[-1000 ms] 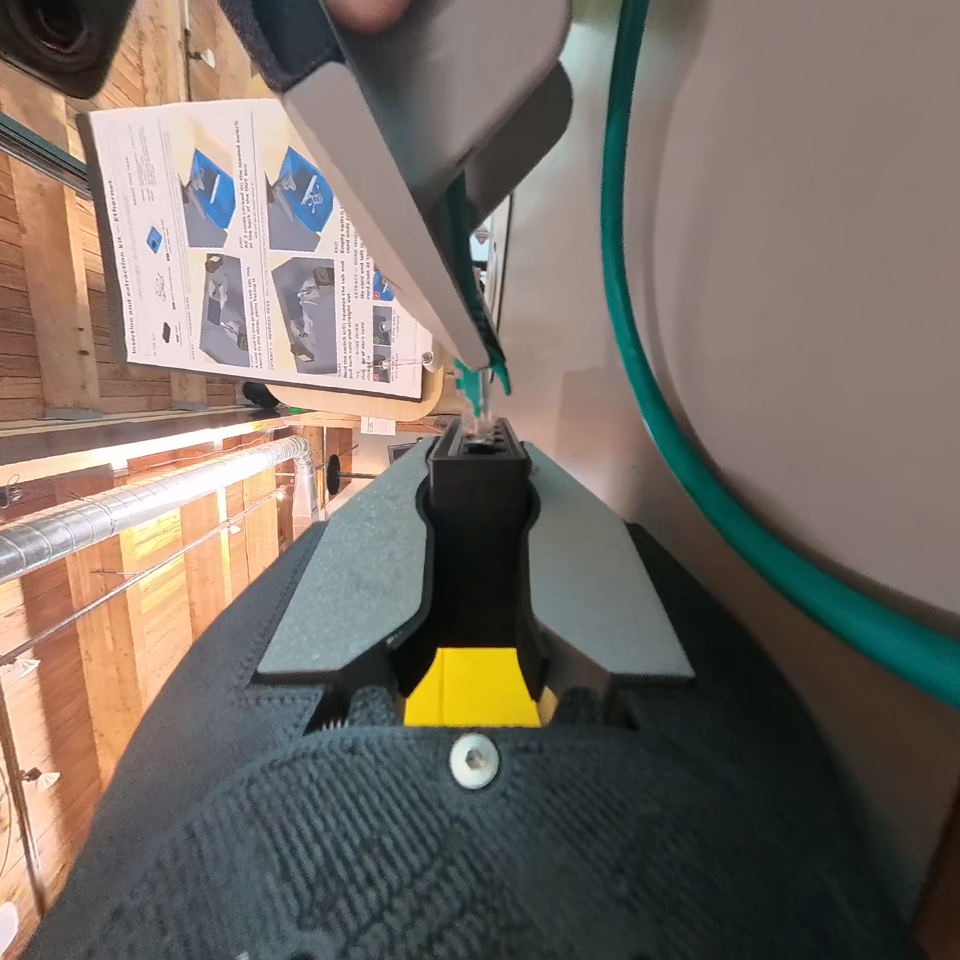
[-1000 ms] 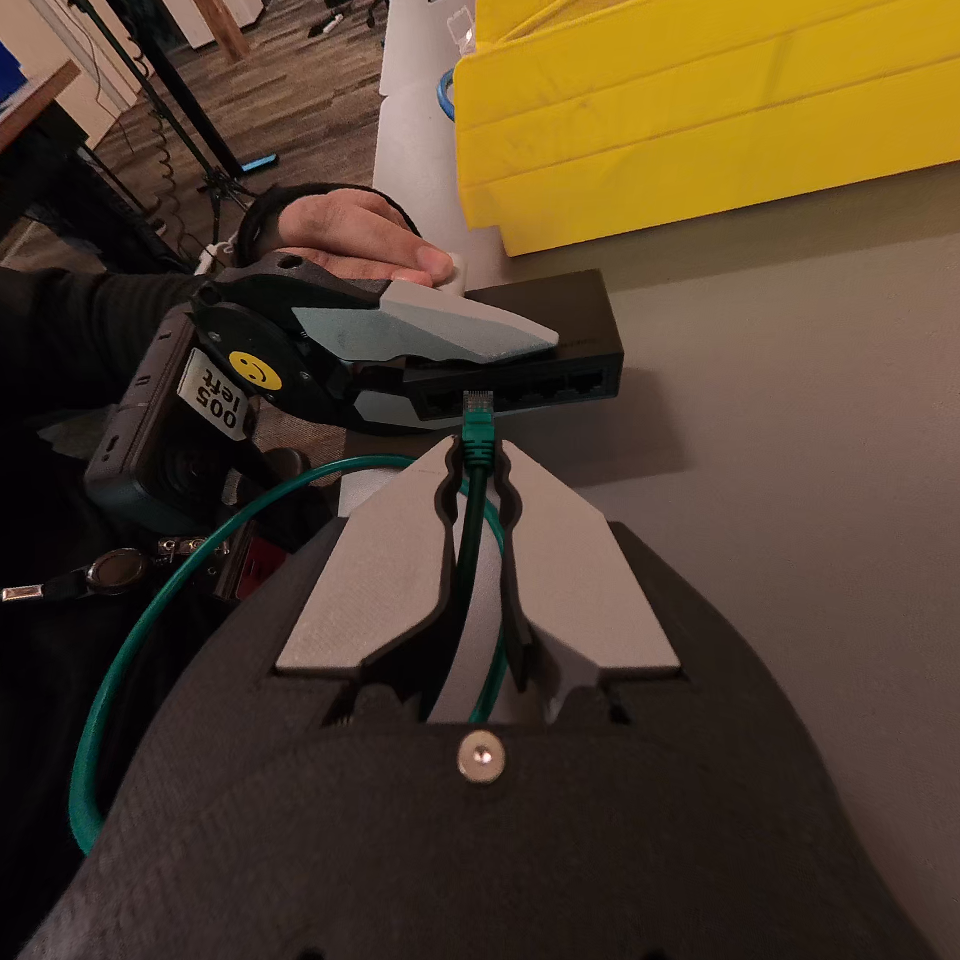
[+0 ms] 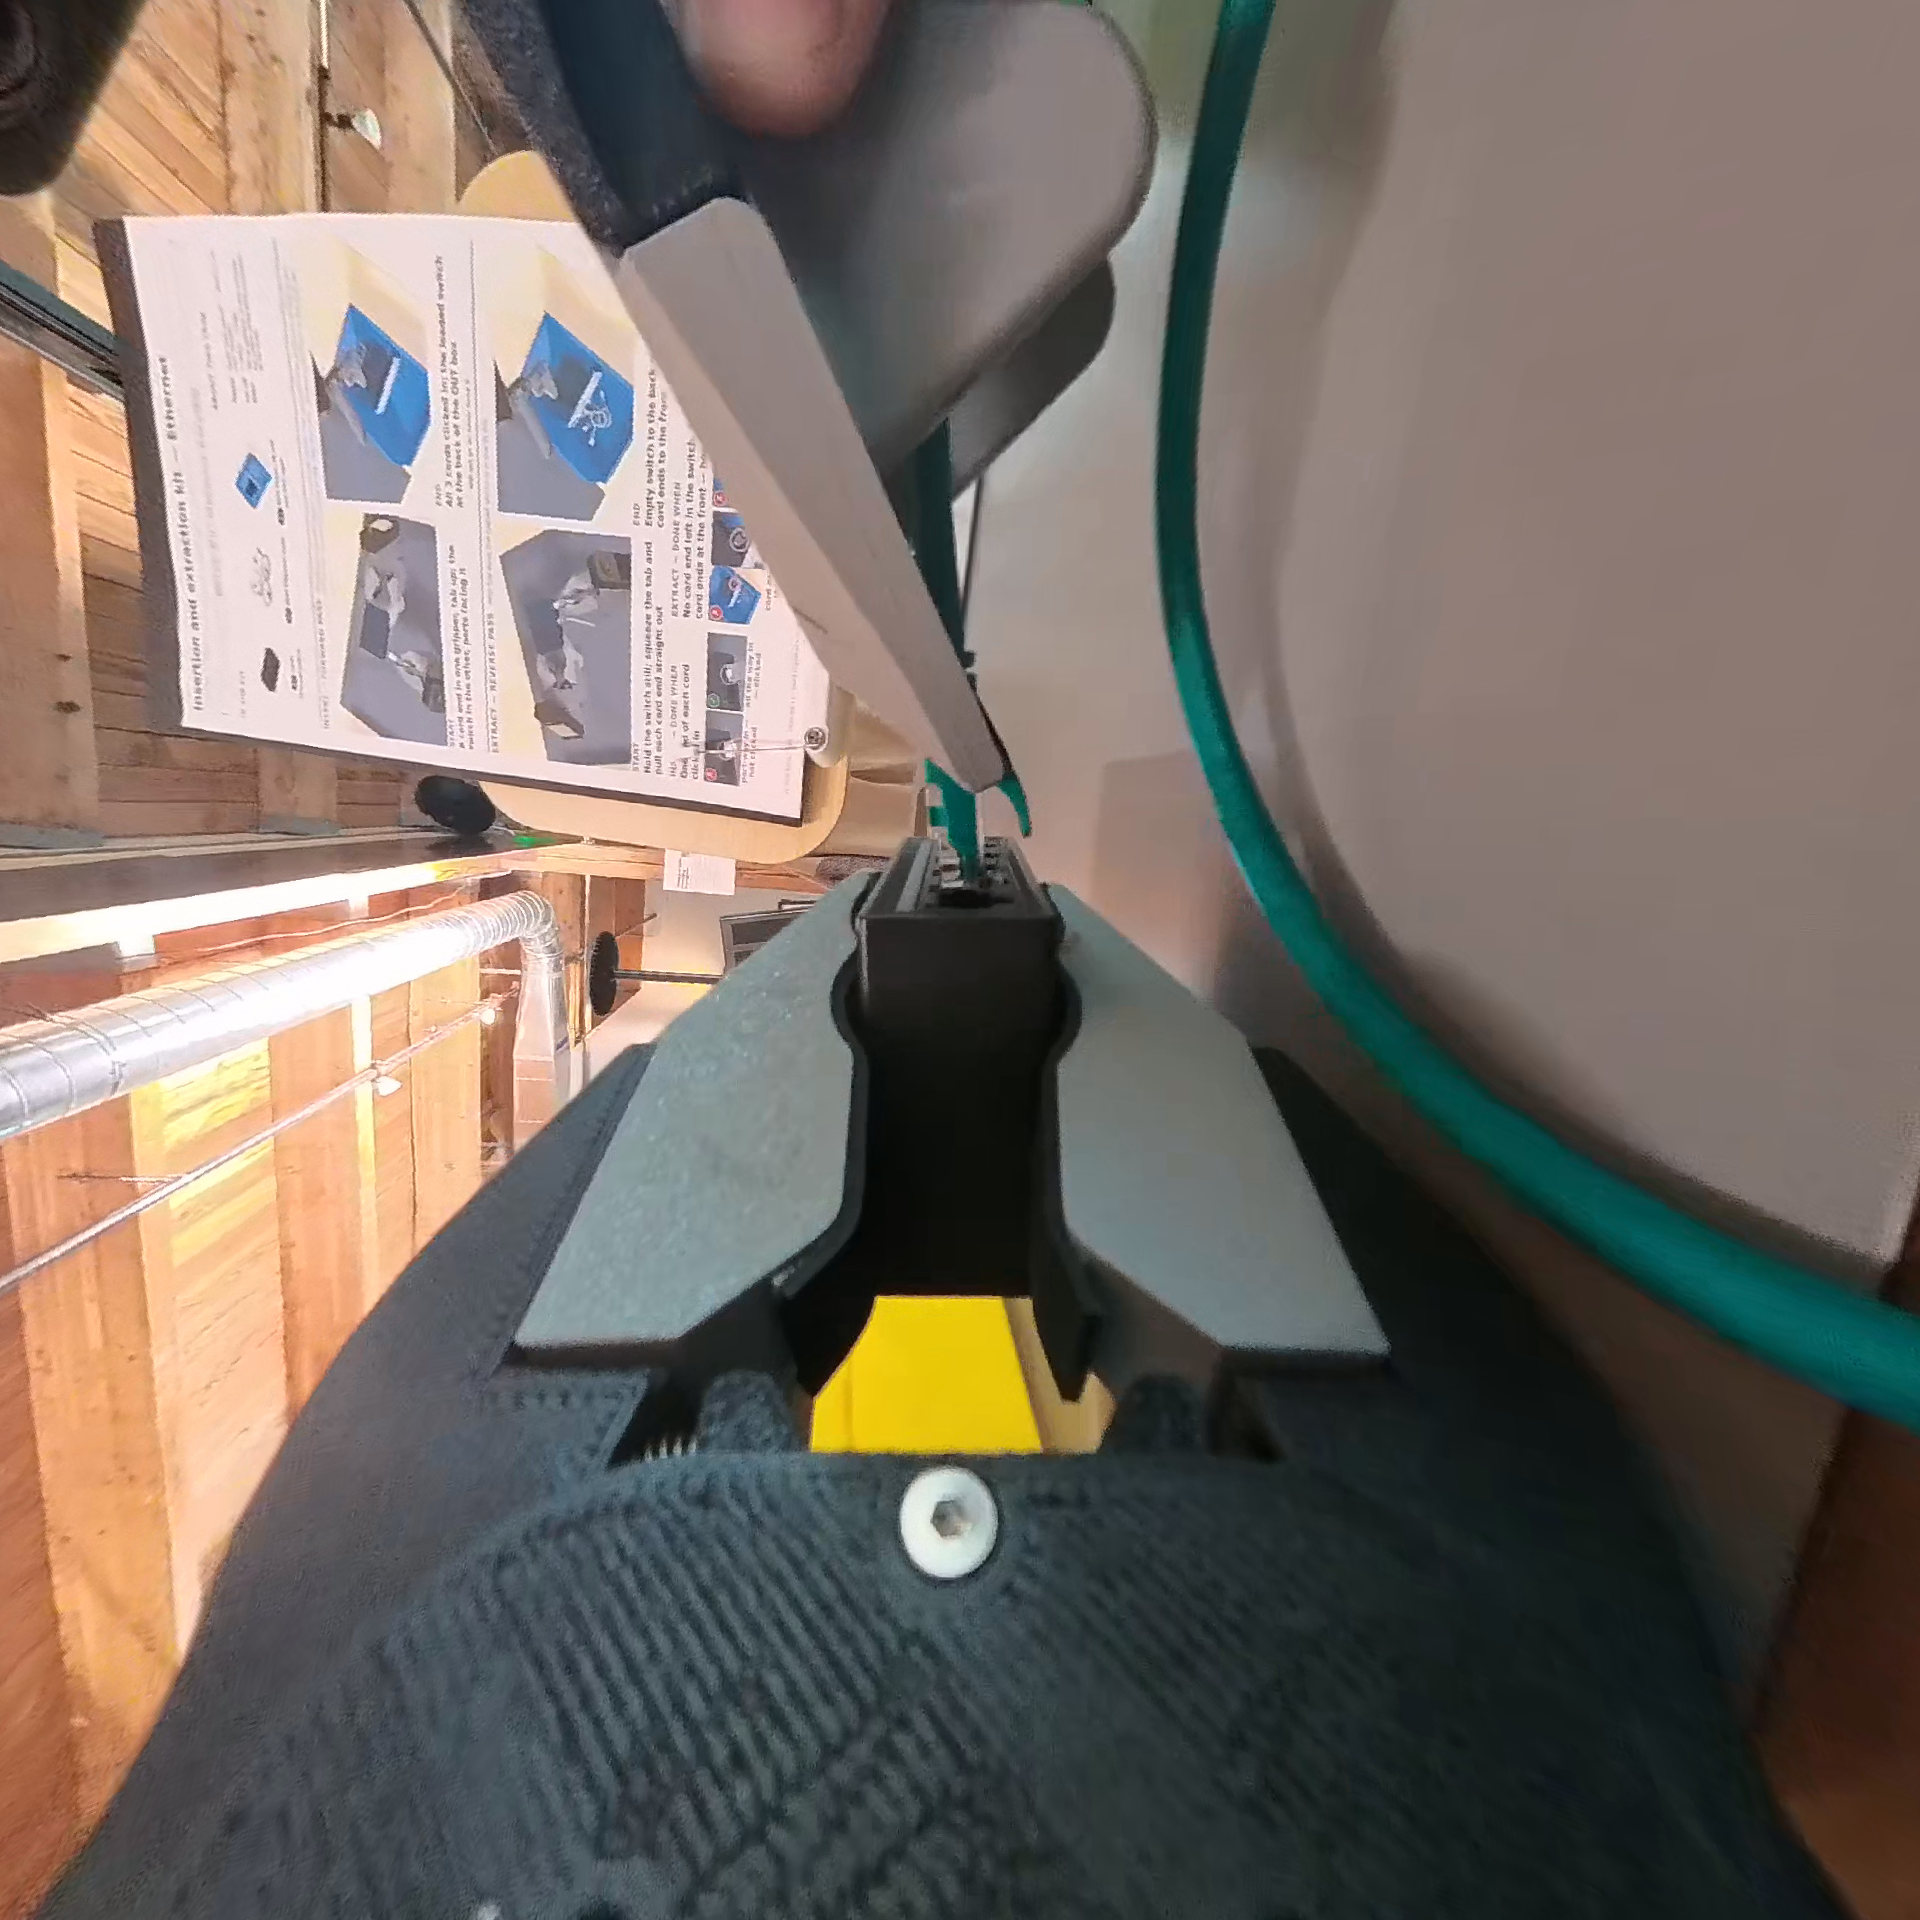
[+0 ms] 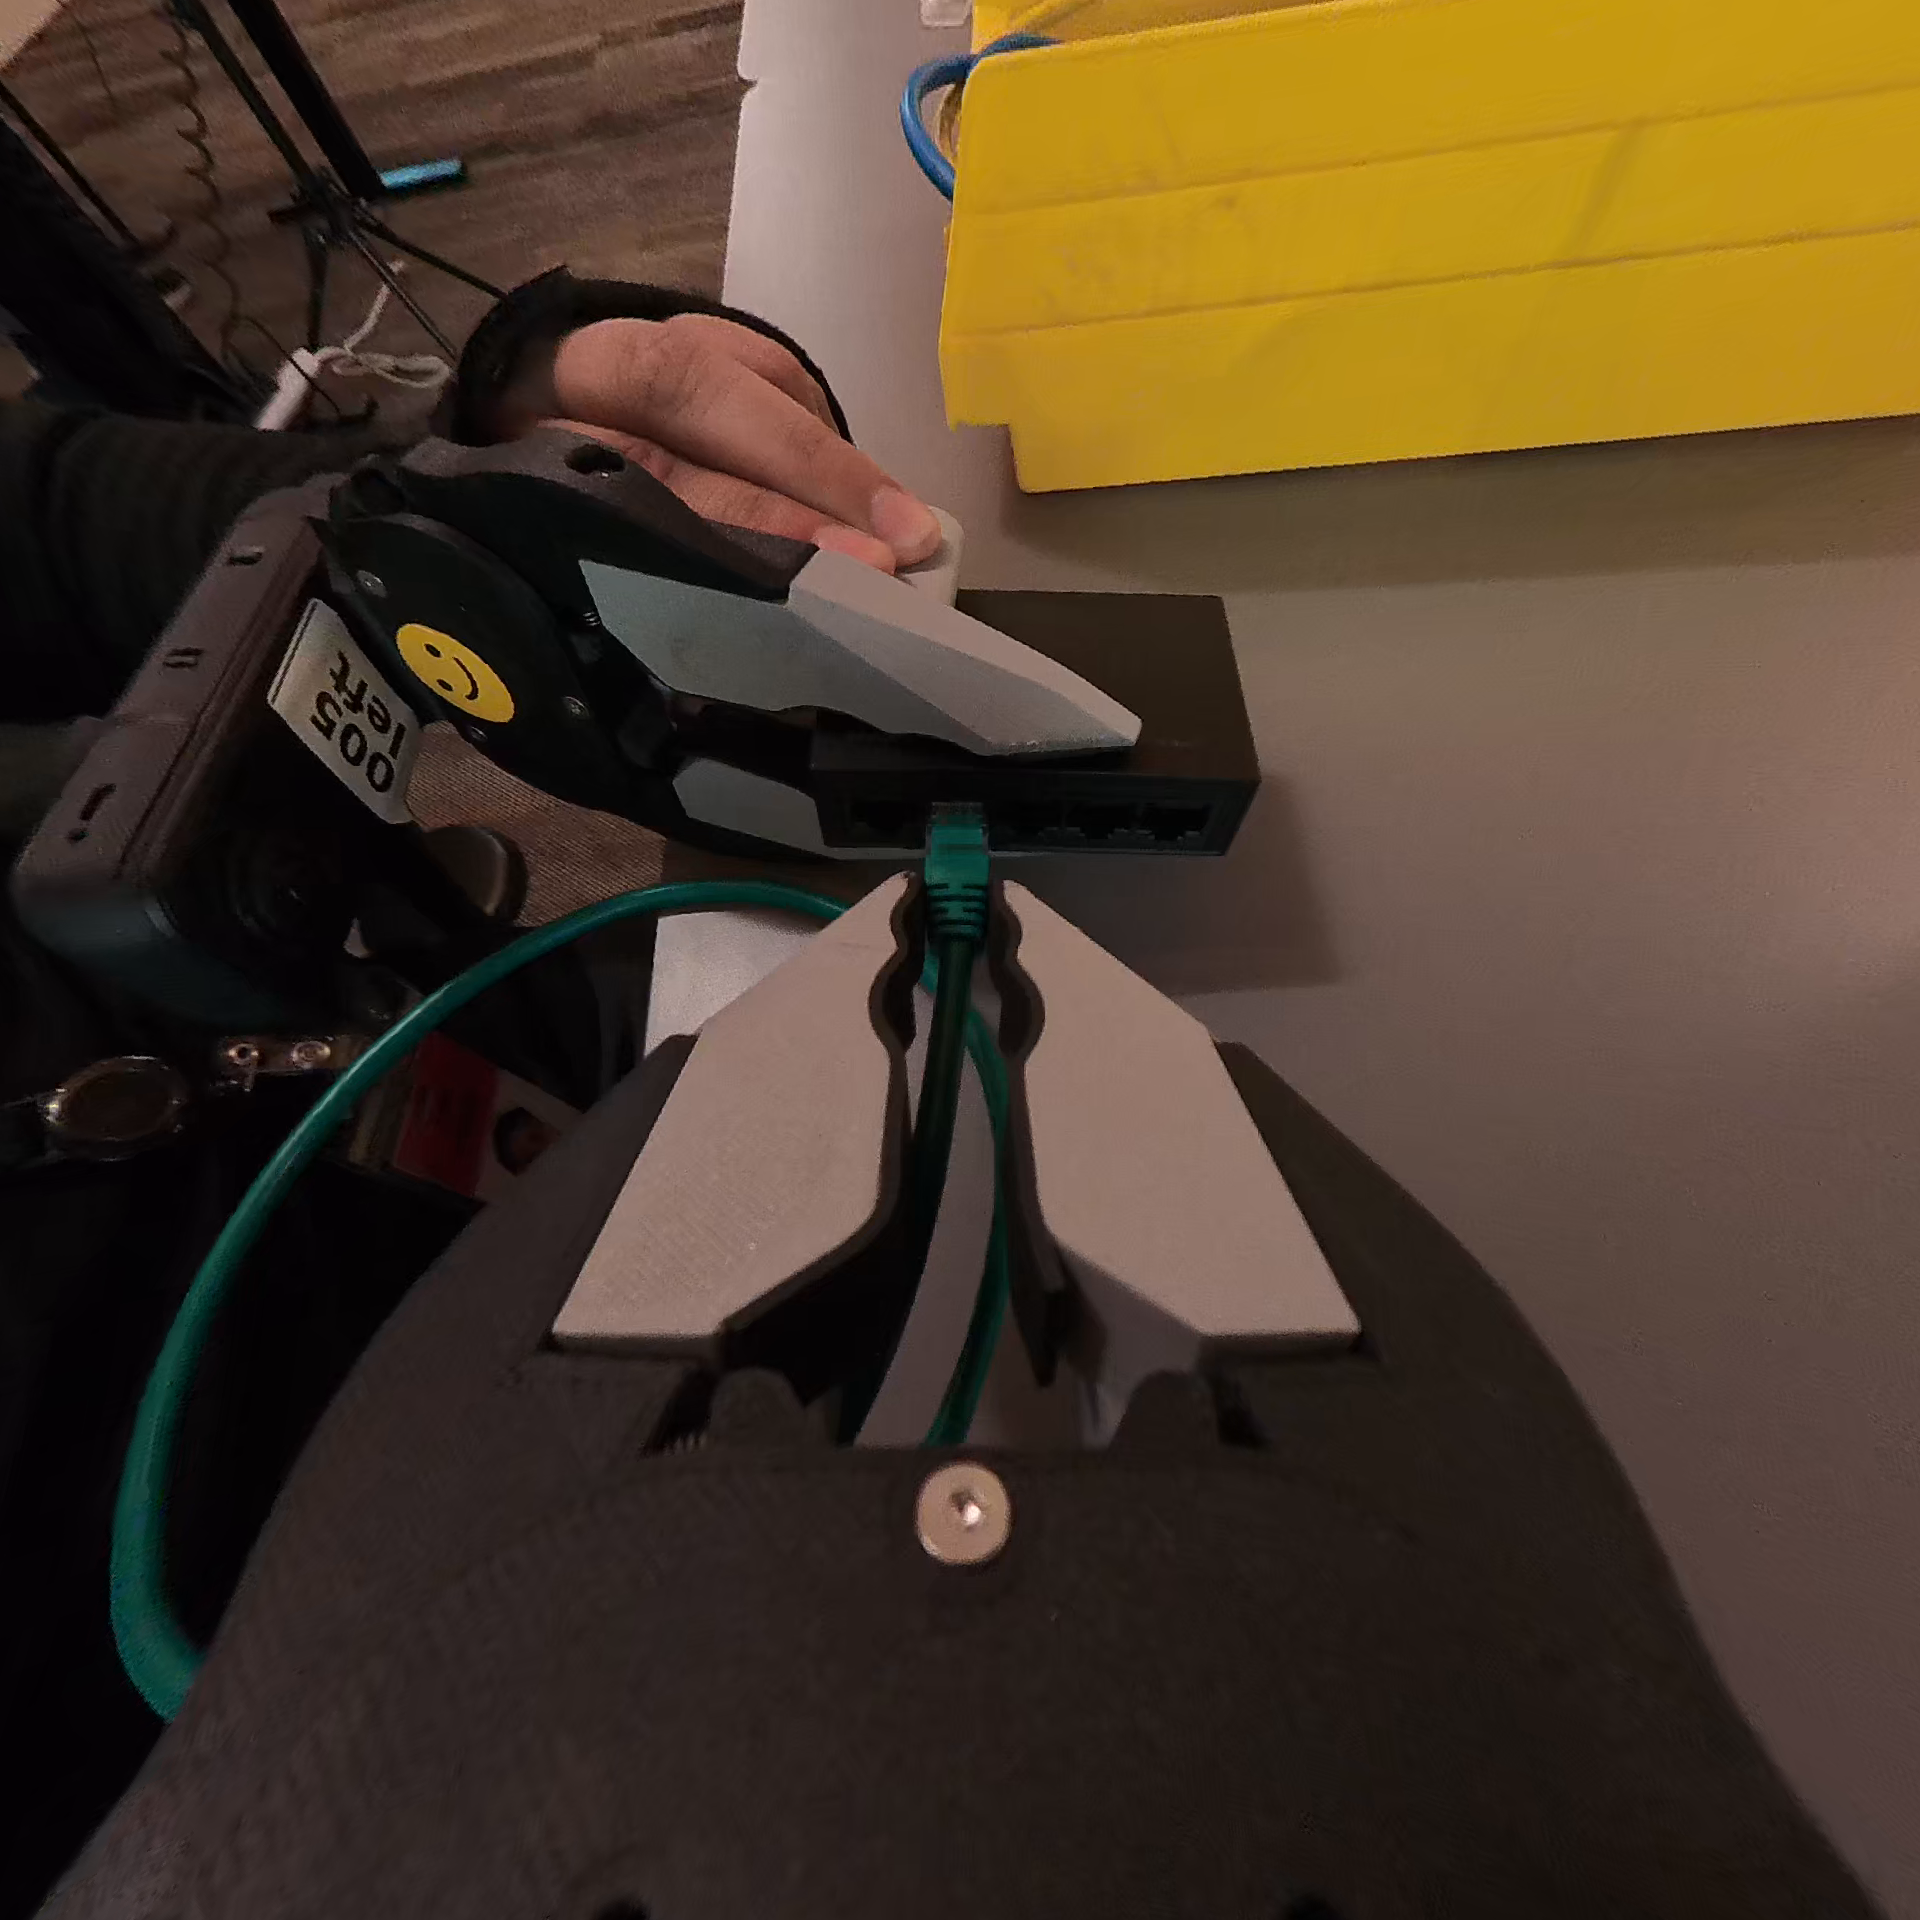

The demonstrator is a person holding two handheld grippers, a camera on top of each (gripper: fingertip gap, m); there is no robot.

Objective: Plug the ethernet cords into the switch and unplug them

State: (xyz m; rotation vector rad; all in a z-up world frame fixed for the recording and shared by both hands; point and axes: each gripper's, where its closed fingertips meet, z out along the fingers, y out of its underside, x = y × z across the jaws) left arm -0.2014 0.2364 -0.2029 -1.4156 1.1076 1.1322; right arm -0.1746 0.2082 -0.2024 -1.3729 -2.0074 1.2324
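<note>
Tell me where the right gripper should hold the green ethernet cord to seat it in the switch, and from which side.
Grip the ribbed boot just behind the plug of the green ethernet cord, coming from the port side in line with the port. The right gripper already pinches it there. The boot looks stiffer than the looping cord, so a push should carry straight into the switch, which the left gripper steadies.

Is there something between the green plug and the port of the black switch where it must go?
Nothing visible stands in the way. The right gripper holds the green plug with its clear tip at the mouth of a port on the black switch, which the left gripper clamps.
</note>
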